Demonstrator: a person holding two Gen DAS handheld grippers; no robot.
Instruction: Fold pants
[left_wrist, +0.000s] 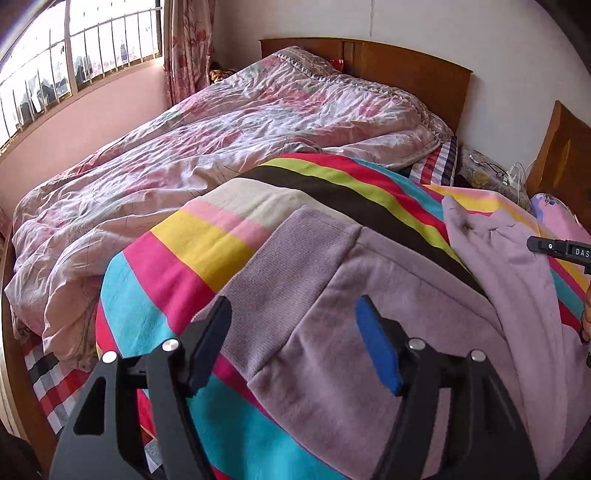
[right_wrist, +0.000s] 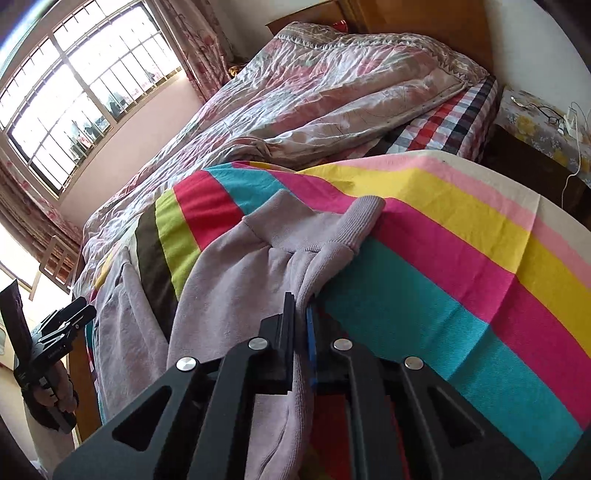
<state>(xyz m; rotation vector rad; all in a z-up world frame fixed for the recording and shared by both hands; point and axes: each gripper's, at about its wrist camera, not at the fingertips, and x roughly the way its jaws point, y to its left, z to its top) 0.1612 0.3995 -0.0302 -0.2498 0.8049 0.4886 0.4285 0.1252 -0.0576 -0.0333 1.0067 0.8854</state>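
Observation:
Lilac sweatpants (left_wrist: 369, 314) lie on a rainbow-striped blanket (left_wrist: 192, 251) on the bed, the ribbed waistband (left_wrist: 295, 251) towards the far side. My left gripper (left_wrist: 293, 339) is open just above the pants near the waistband, touching nothing that I can see. In the right wrist view my right gripper (right_wrist: 301, 314) is shut on a bunched fold of the pants (right_wrist: 236, 266) below a ribbed cuff (right_wrist: 354, 221). The right gripper's tip also shows at the right edge of the left wrist view (left_wrist: 561, 249). The left gripper also shows in the right wrist view, far left (right_wrist: 66, 325).
A crumpled pink floral quilt (left_wrist: 221, 140) covers the far half of the bed. A wooden headboard (left_wrist: 406, 70) stands behind it. A nightstand with glasses and a charger (right_wrist: 546, 118) is at the right. A window with bars (right_wrist: 85, 92) is at the left.

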